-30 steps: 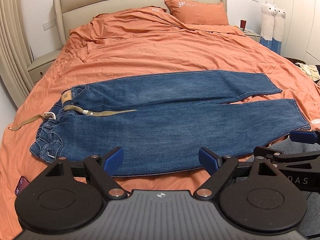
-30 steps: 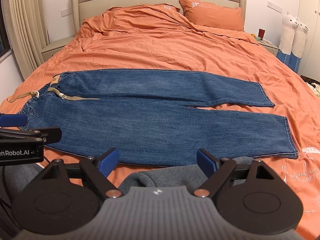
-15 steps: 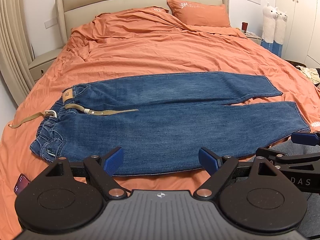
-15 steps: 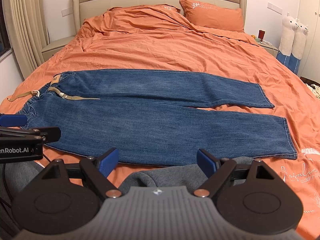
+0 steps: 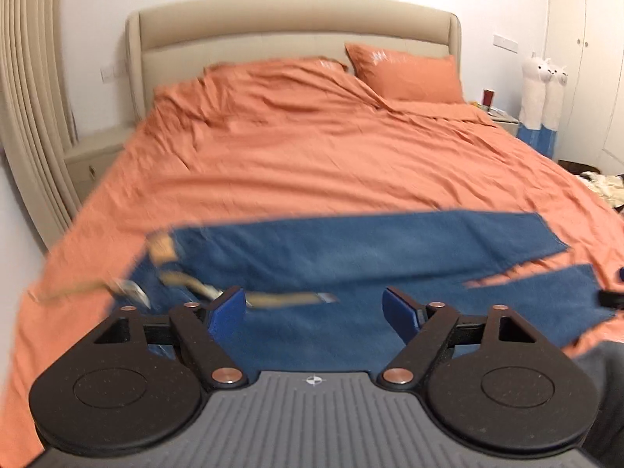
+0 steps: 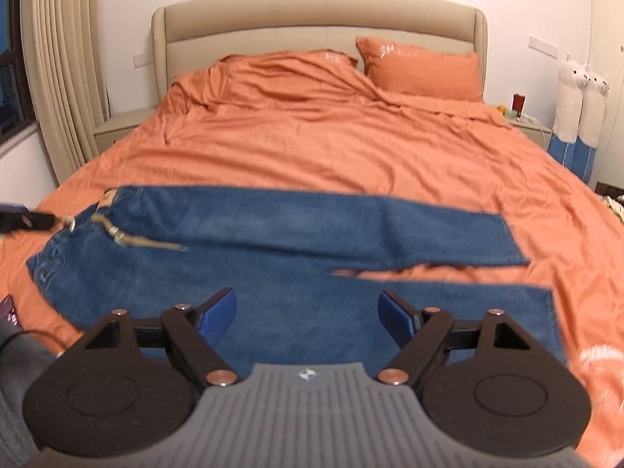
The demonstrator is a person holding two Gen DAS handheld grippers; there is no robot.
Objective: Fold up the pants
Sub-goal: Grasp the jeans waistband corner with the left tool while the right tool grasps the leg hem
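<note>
Blue jeans [image 5: 370,249] lie flat across the near part of the orange bed, waist to the left, legs to the right; they show in the right wrist view too [image 6: 296,226]. A tan belt [image 6: 144,240] runs through the waistband. My left gripper [image 5: 314,310] is open and empty over the near leg by the waist. My right gripper [image 6: 306,310] is open and empty over the near leg, toward the hems. The left gripper's tip shows at the far left of the right wrist view [image 6: 23,218], near the belt buckle. Both views are motion-blurred.
The orange bedspread [image 6: 331,144] is rumpled toward the beige headboard [image 6: 319,23], with an orange pillow [image 6: 421,74] at the back right. A nightstand [image 5: 97,156] stands left of the bed. Two alpaca plush toys [image 6: 581,105] stand right. Curtains [image 6: 66,78] hang left.
Both grippers have moved forward over the jeans, so the near hem edge has dropped out of sight beneath them. Both stay open. The jeans have not moved.
</note>
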